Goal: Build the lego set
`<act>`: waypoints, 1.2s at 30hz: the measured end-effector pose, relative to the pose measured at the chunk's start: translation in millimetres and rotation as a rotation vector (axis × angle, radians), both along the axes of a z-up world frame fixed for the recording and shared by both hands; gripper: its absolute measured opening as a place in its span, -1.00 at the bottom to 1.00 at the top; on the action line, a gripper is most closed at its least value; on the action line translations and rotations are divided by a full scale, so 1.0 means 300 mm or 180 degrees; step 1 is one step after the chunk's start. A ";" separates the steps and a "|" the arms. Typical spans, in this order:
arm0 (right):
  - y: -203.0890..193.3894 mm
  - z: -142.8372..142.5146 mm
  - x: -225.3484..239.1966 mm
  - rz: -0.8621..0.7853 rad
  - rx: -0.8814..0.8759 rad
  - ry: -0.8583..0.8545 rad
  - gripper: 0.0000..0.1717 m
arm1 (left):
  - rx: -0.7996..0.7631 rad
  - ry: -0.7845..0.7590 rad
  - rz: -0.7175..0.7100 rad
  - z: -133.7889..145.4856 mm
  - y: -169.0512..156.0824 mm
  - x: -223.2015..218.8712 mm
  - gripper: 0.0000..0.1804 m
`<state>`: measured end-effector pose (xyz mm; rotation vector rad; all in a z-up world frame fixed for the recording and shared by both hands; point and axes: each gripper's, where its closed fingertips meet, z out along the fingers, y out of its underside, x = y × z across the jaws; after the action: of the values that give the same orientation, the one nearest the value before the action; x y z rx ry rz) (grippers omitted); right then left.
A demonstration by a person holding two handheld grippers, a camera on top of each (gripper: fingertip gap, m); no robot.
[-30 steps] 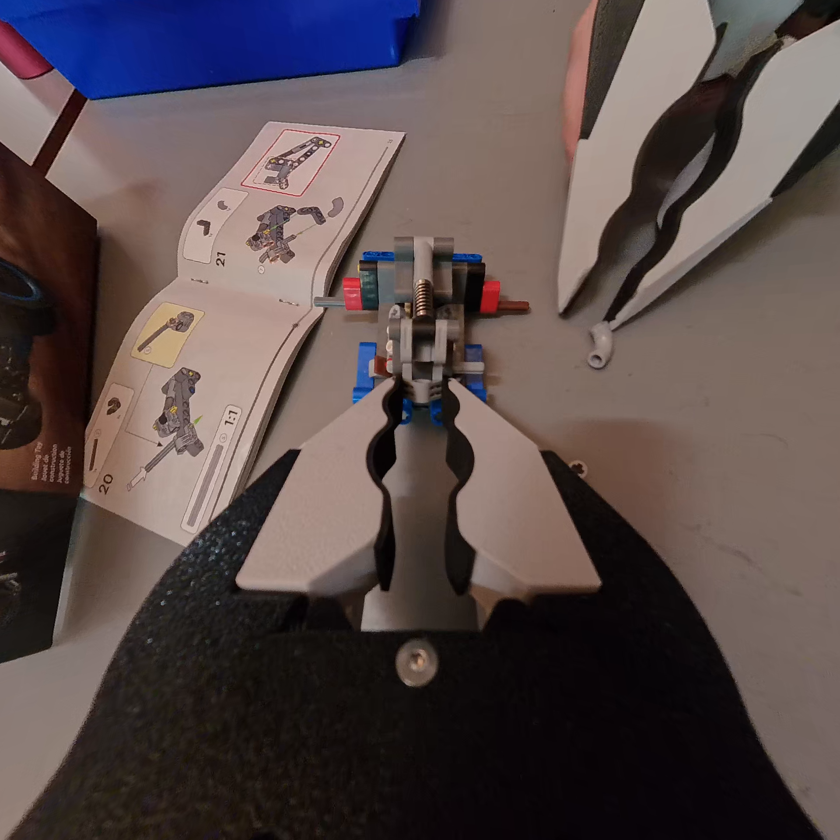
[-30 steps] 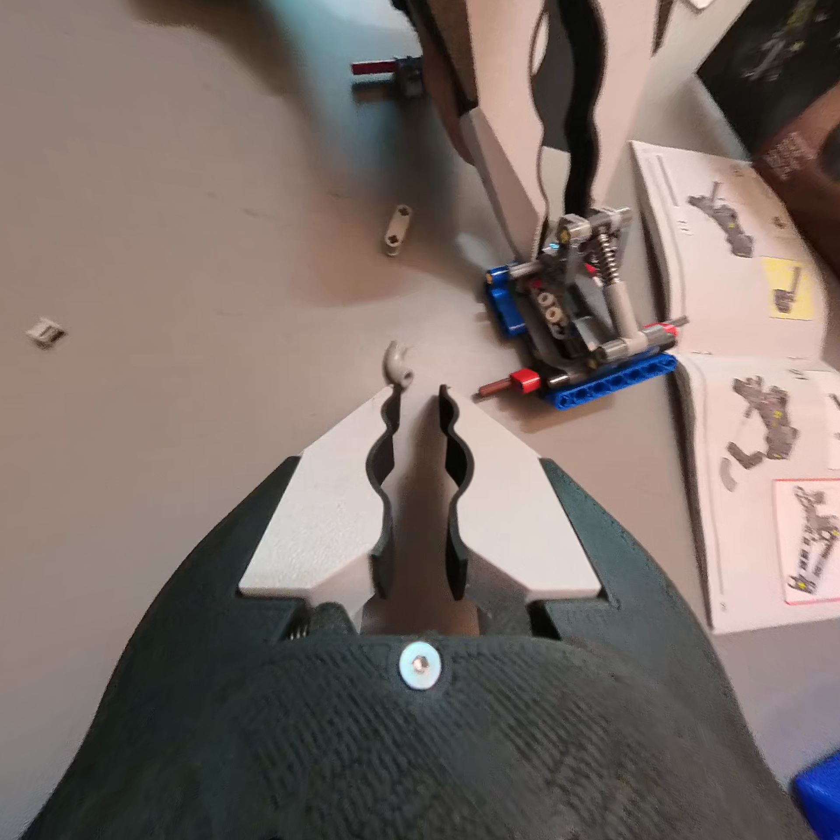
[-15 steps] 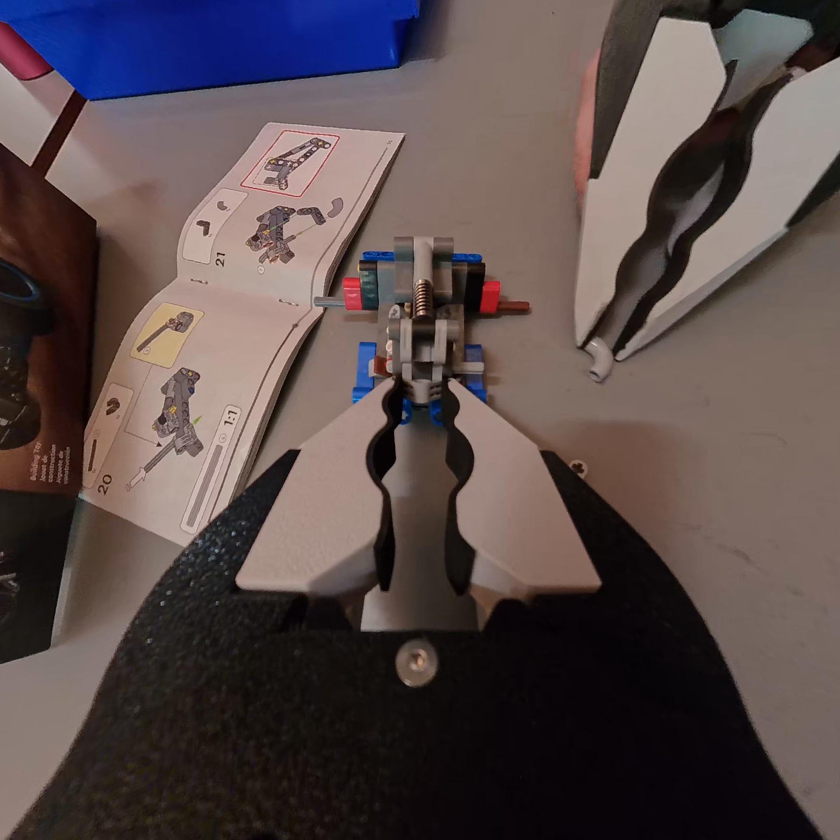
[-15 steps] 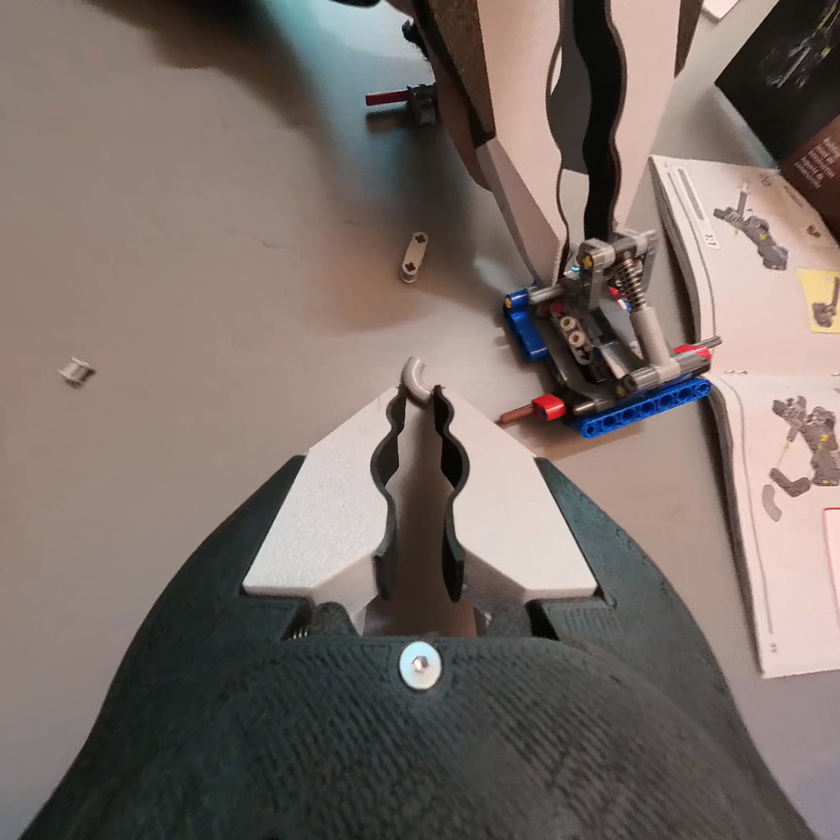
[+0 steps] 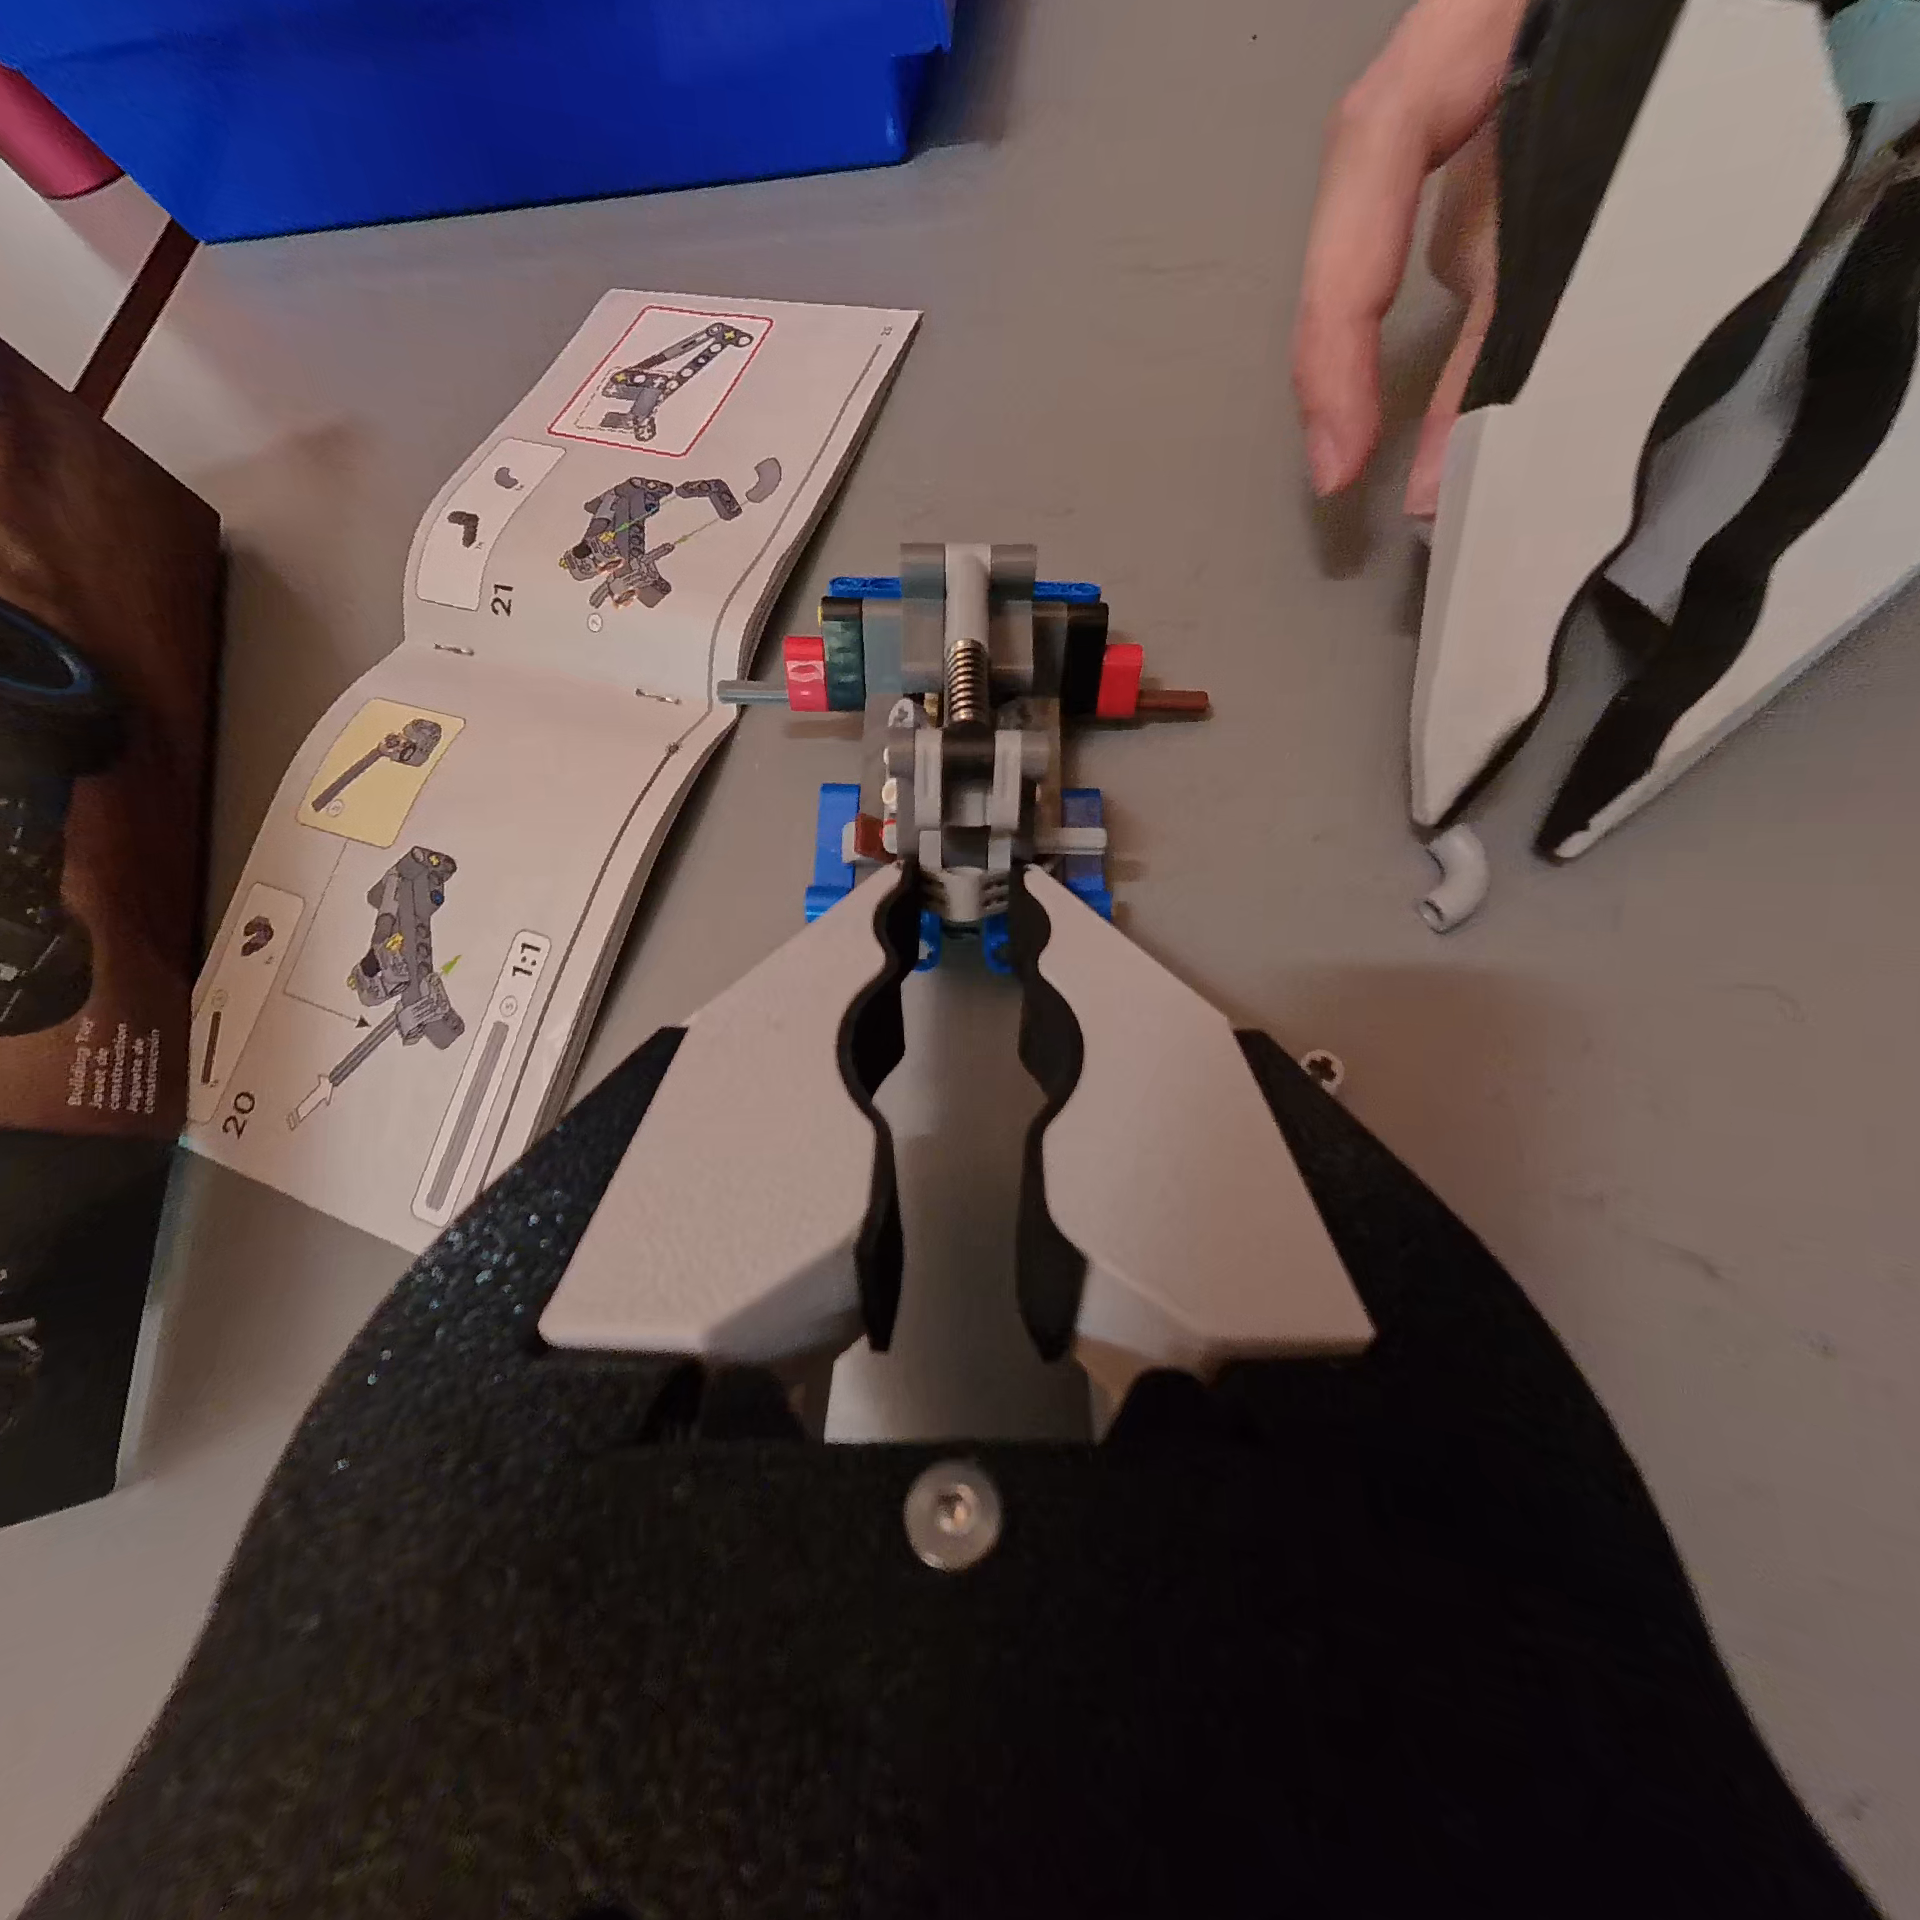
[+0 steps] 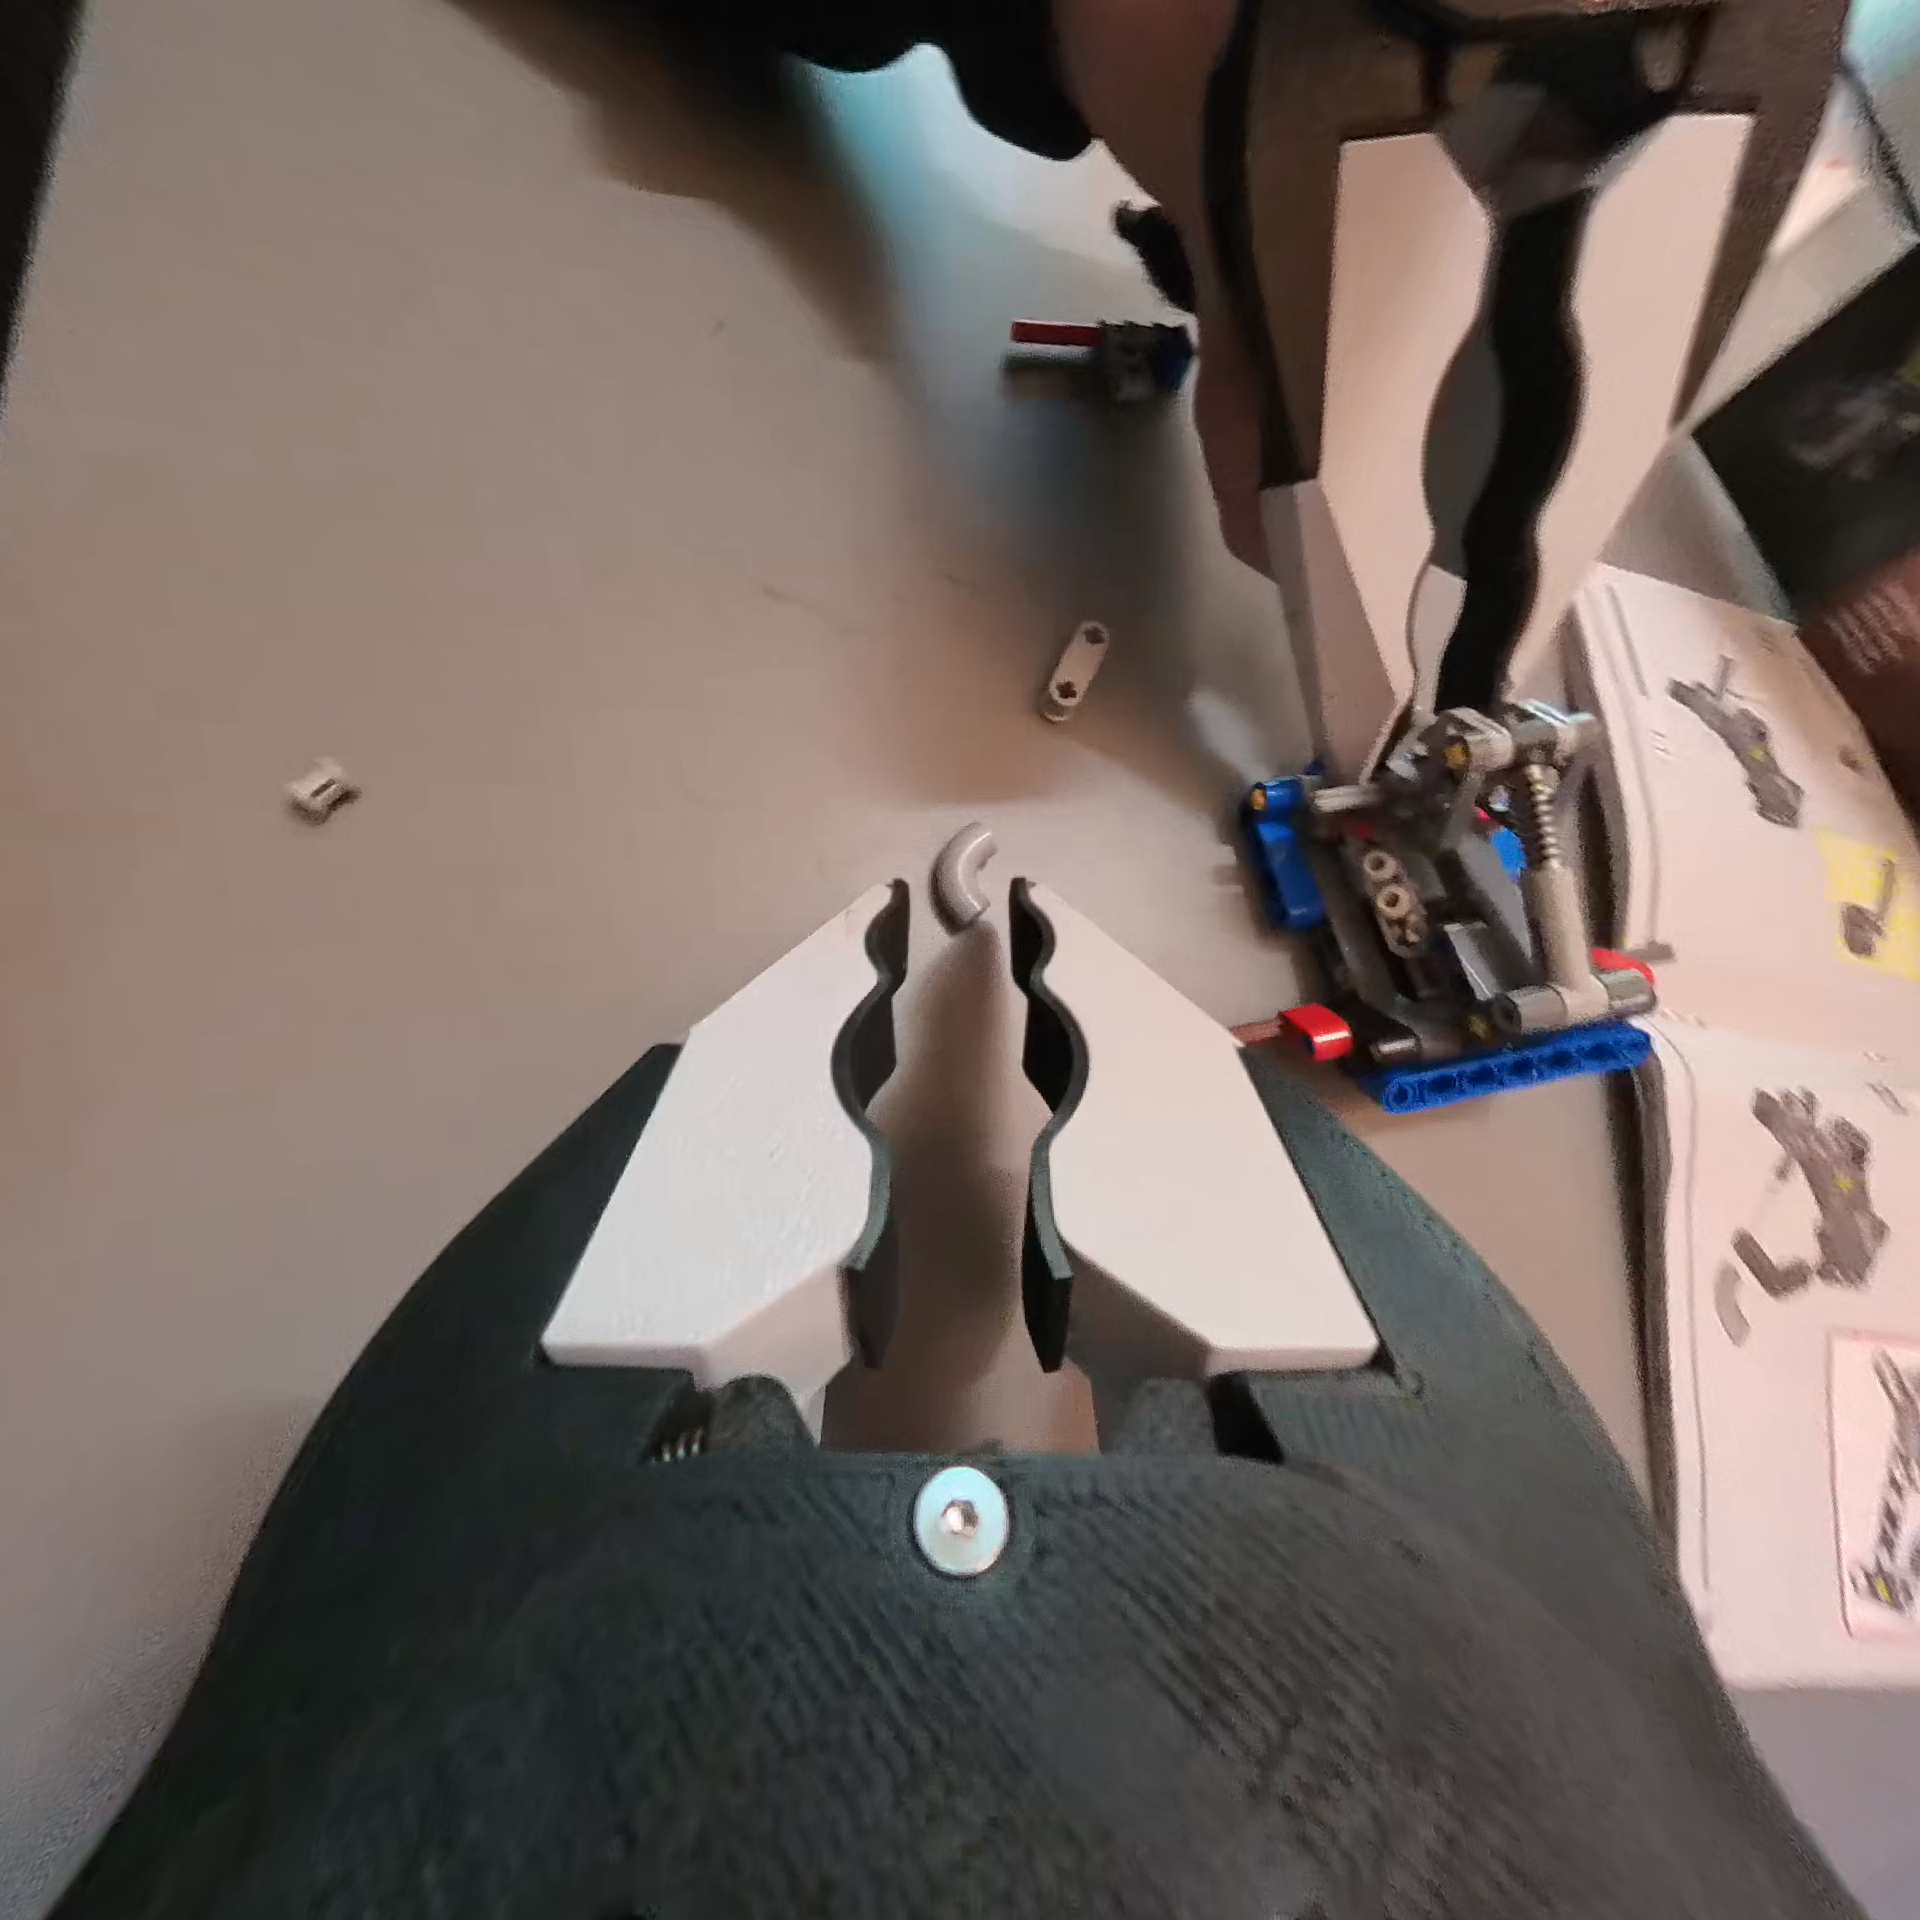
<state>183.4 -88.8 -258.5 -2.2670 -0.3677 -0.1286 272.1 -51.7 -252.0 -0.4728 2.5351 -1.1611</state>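
Left gripper (image 5: 964,891): wavy black rubber pads clamped on grey end piece of brick-built model (image 5: 961,717), blocky plastic assembly with blue beams, red bushes, metal coil spring, standing on matte grey table (image 5: 1351,1299). Open instruction booklet (image 5: 540,748), glossy paper, at 9 o'clock of model. Right gripper (image 6: 958,891): jaws parted, gripping nothing; small curved grey plastic elbow piece (image 6: 961,875) lies between tips, gaps either side. Model at 3 o'clock of elbow.
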 end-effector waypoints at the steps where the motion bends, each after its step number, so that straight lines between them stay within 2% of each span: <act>1: -0.003 -0.002 -0.010 0.0152 -0.0037 0.0106 -0.79 | -0.0004 0.0002 -0.0002 0.000 0.000 0.000 -0.86; 5: 0.003 -0.018 0.003 0.0401 -0.0240 0.0326 -0.76 | -0.0008 0.0001 -0.0002 0.000 0.000 0.000 -0.86; 7: 0.007 -0.024 0.004 0.0446 -0.0297 0.0417 -0.91 | -0.0001 -0.0007 -0.0006 0.000 0.000 -0.001 -0.86; 10: 0.010 -0.028 -0.005 0.0432 -0.0314 0.0503 -0.92 | -0.0006 -0.0005 -0.0008 0.000 0.000 0.000 -0.86; 16: 0.016 -0.027 -0.007 -0.0042 -0.0278 0.0397 -0.90 | -0.0028 0.0005 -0.0006 0.000 0.001 0.001 -0.86; 18: 0.029 -0.021 -0.005 -0.0218 -0.0199 0.0374 -0.74 | -0.0027 0.0004 -0.0006 0.000 0.001 0.001 -0.86; 22: 0.036 -0.027 -0.028 -0.0238 -0.0201 0.0451 -0.92 | -0.0019 0.0001 -0.0006 0.000 0.001 0.001 -0.86; 28: 0.038 -0.027 -0.018 -0.0322 -0.0214 0.0427 -0.93 | -0.0001 -0.0008 -0.0018 0.000 0.000 -0.001 -0.86; 33: 0.062 -0.026 0.011 -0.0723 -0.0057 0.0416 -0.93 | -0.0043 0.0014 -0.0014 0.000 0.001 -0.001 -0.86; 36: 0.068 -0.024 0.072 -0.1216 0.0070 0.0191 -0.93 | -0.0076 0.0048 0.0009 0.000 0.002 0.000 -0.86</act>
<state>205.1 -68.4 -265.6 -2.2905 0.1019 -0.2585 272.1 -51.2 -252.2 -0.4925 2.5351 -1.1926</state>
